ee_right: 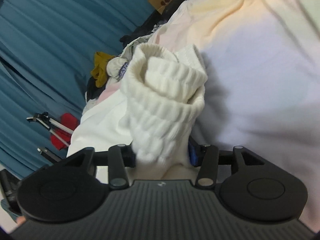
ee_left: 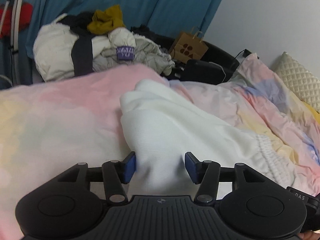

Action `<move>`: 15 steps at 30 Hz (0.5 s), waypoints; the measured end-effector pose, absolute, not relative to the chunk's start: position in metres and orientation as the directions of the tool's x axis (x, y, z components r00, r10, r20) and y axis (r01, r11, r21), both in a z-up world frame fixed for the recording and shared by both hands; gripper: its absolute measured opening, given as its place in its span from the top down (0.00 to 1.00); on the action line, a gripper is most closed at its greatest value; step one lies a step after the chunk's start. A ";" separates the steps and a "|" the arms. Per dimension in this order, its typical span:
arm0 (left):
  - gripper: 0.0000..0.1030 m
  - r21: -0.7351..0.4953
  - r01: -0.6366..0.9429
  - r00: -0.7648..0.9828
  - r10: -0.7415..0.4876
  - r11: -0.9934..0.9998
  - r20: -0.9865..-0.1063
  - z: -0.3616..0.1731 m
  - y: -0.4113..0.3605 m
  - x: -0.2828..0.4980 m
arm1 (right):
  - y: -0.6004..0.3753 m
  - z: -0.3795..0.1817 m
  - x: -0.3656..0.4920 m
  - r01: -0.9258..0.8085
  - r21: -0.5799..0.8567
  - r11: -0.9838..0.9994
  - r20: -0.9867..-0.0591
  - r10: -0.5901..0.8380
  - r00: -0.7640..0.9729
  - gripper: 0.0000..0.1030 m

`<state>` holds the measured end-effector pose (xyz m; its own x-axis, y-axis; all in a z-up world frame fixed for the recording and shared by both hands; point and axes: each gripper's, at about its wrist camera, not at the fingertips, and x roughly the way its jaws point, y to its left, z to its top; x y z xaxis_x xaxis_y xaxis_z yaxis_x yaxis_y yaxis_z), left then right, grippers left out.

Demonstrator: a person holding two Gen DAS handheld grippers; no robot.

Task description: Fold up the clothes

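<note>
A white garment lies bunched on a pastel duvet, its gathered elastic band off to the right. My left gripper is shut on a thick fold of this garment, and cloth fills the gap between the blue pads. In the right wrist view, which is tilted, my right gripper is shut on the same white garment at a ribbed cuff that stands up in front of the camera. Smoother white fabric trails to the left of it. The cuff hides most of the right pads.
A heap of white, black and mustard clothes sits behind the duvet, against a blue curtain. A brown paper bag and a black case are further right. A cream quilted pillow lies by the wall. A tripod stands at the left.
</note>
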<state>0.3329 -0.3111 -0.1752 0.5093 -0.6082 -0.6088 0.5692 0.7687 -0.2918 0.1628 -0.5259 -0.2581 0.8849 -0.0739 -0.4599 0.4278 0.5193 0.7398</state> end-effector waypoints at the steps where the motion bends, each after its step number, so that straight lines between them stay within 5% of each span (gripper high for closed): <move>1: 0.44 -0.286 0.571 0.516 -0.607 0.769 -0.604 -0.155 -0.300 0.315 | -0.521 -0.251 0.152 0.443 0.723 0.529 -0.469 -0.095 0.878 0.48; 15: 0.15 -0.106 0.622 0.650 -0.586 0.776 -0.483 -0.031 -0.201 0.133 | -0.414 -0.118 0.055 0.423 0.463 0.779 -0.383 -0.255 0.888 0.47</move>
